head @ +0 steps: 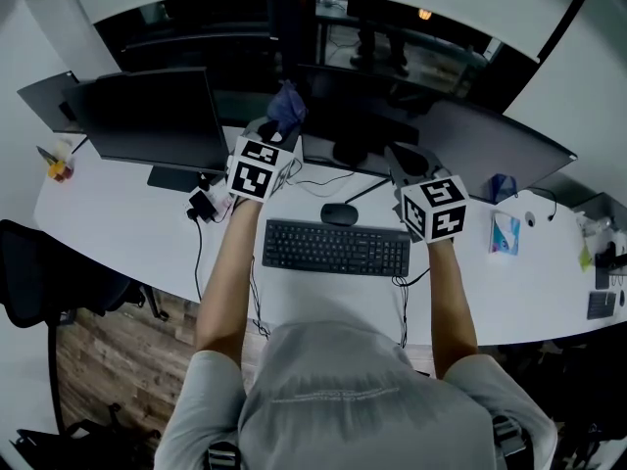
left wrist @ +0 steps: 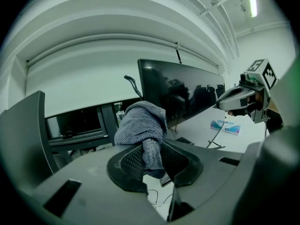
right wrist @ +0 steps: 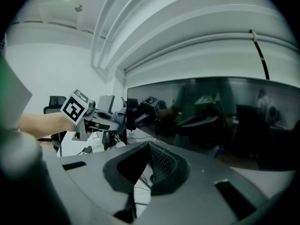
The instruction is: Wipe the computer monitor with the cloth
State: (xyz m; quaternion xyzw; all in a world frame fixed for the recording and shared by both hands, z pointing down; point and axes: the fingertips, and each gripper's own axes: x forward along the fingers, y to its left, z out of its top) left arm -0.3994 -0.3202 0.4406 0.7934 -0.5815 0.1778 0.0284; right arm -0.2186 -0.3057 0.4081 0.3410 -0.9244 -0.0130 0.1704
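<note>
Left gripper point(left wrist: 153, 159) pinching cloth point(left wrist: 140, 122), right gripper point(right wrist: 149, 148) closed

Keyboard point(head: 336, 248) before monitor point(head: 372, 101), mouse point(head: 339, 213) btwn

Cloth point(left wrist: 140, 123): blue-grey, with a fine looped weave. Monitor point(left wrist: 183, 92): glossy black screen. Left gripper point(left wrist: 152, 159) and right gripper point(right wrist: 149, 165): grey bodies with black, mesh-patterned pads. Left cube point(head: 259, 169) and right cube point(head: 436, 209): white faces bearing black square markers. Desk point(head: 127, 228): white. Keyboard point(head: 336, 248) and mouse point(head: 339, 214): black. Packet point(head: 506, 233): blue and white. Floor point(head: 98, 360): brown wood grain. Shirt point(head: 353, 390): light grey. Chair point(head: 39, 272): black.
</note>
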